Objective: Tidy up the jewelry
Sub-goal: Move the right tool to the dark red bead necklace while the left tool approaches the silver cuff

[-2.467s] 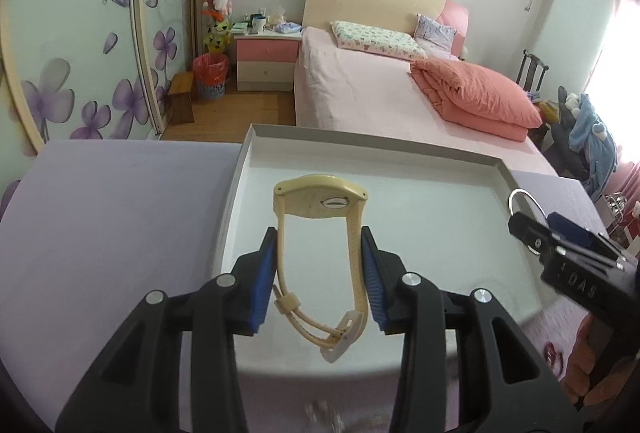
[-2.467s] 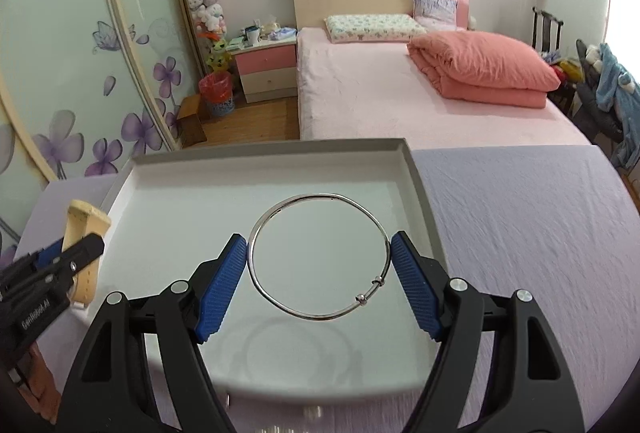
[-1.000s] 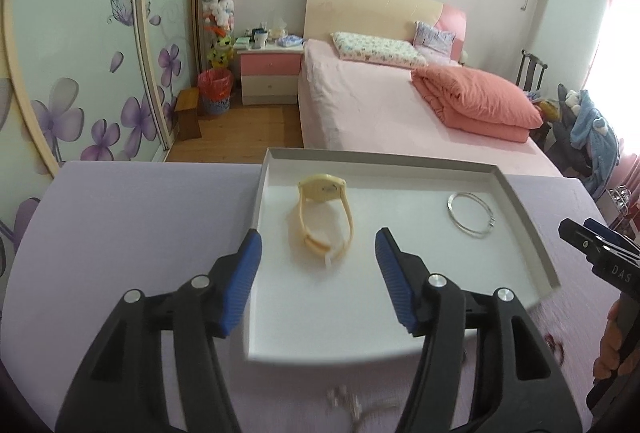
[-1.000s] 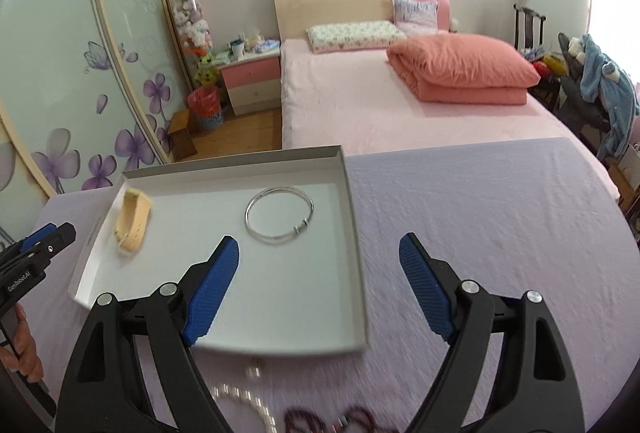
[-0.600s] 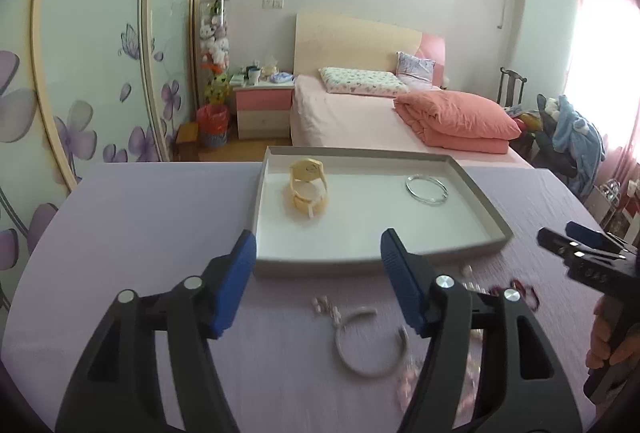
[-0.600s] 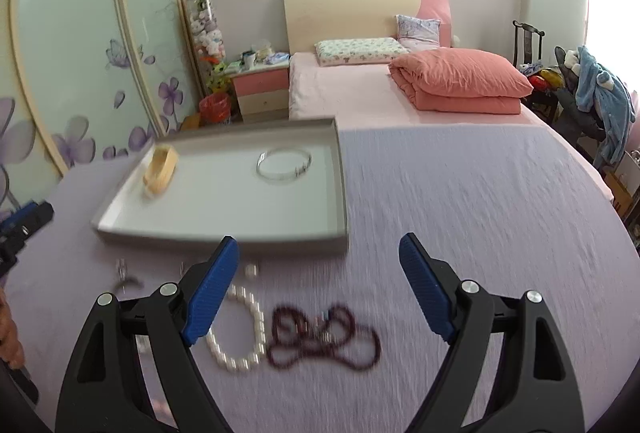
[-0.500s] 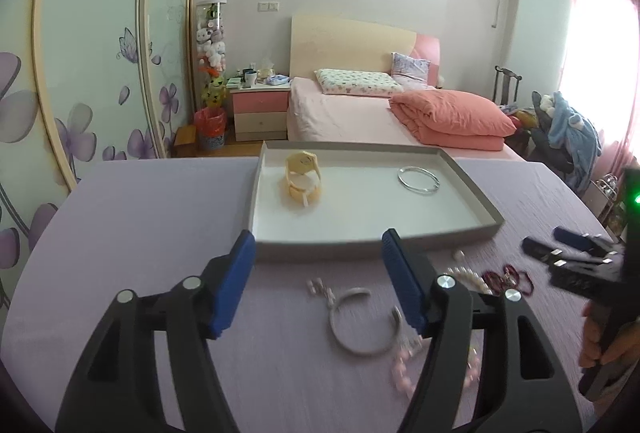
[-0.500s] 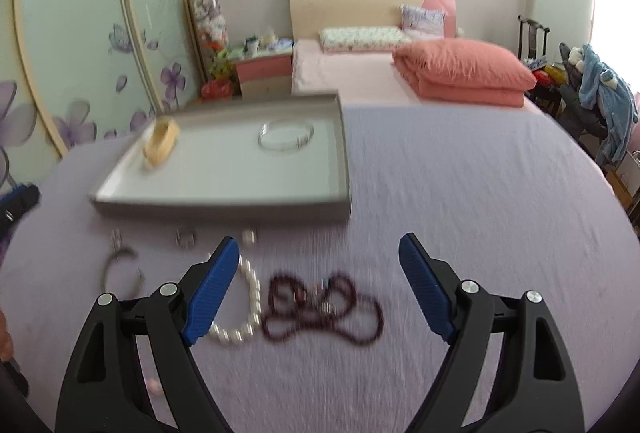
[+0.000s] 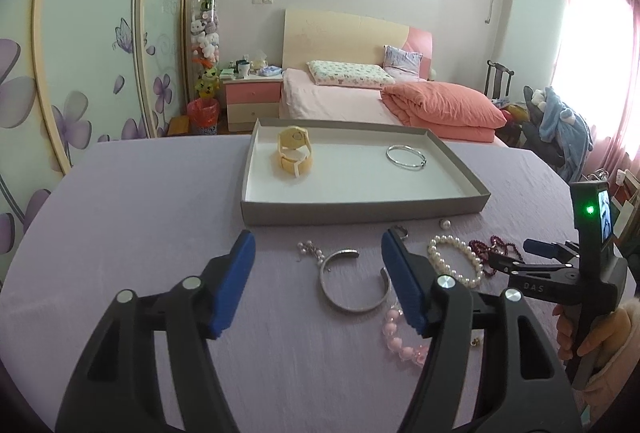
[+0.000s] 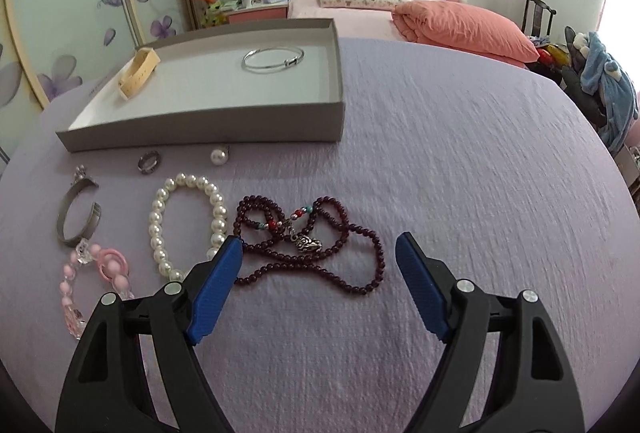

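Observation:
A grey tray [image 9: 360, 211] on the purple table holds a yellow watch [image 9: 294, 153] and a thin silver bangle [image 9: 405, 157]. In front of it lie a silver cuff [image 9: 354, 287], a pearl bracelet [image 10: 186, 221], a pink bead bracelet [image 10: 96, 273] and a dark red bead necklace [image 10: 352, 233]. My left gripper [image 9: 316, 245] hangs open and empty above the cuff. My right gripper [image 10: 318, 245] is open and empty, low over the red necklace.
A small ring [image 10: 149, 161], a loose pearl [image 10: 218, 155] and a small earring cluster [image 9: 310, 251] lie by the tray's front wall. A hand [image 9: 576, 329] holds the right gripper's handle at the right edge. A bed [image 9: 360, 101] stands beyond the table.
Both grippers let go of the watch and the bangle in the tray, then drew back toward me. The right gripper has dropped closer to the red necklace.

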The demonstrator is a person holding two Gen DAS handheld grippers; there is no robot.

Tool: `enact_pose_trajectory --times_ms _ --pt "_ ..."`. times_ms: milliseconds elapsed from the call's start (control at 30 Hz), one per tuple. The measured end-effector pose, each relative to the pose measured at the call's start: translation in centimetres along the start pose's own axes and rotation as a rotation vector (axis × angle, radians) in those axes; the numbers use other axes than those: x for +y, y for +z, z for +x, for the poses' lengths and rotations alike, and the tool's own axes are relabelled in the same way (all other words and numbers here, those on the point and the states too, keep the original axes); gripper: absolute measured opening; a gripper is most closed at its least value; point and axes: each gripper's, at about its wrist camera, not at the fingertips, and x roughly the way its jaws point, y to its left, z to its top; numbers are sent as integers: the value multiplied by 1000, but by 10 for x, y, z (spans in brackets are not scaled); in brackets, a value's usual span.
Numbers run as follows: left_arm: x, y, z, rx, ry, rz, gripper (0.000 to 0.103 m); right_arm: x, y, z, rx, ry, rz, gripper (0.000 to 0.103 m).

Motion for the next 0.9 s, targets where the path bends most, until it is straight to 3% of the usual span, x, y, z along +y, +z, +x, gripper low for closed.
enact_pose_trajectory --times_ms 267,367,500,533,700,900 --pt "-1 -9 7 24 -1 1 64 2 -1 7 9 20 -6 72" --pt "1 -11 7 25 -1 -1 64 4 -4 3 -5 37 -21 52" --pt "1 -13 9 34 1 3 64 10 -6 -1 -18 61 -35 15" --pt "1 -14 9 36 0 1 64 11 -7 -2 -20 61 -34 11" --pt "2 -18 10 46 -10 -12 64 4 -9 -9 -46 75 12 9" --pt "-2 -26 14 63 -31 -24 64 -5 -19 -39 -181 126 91 9"
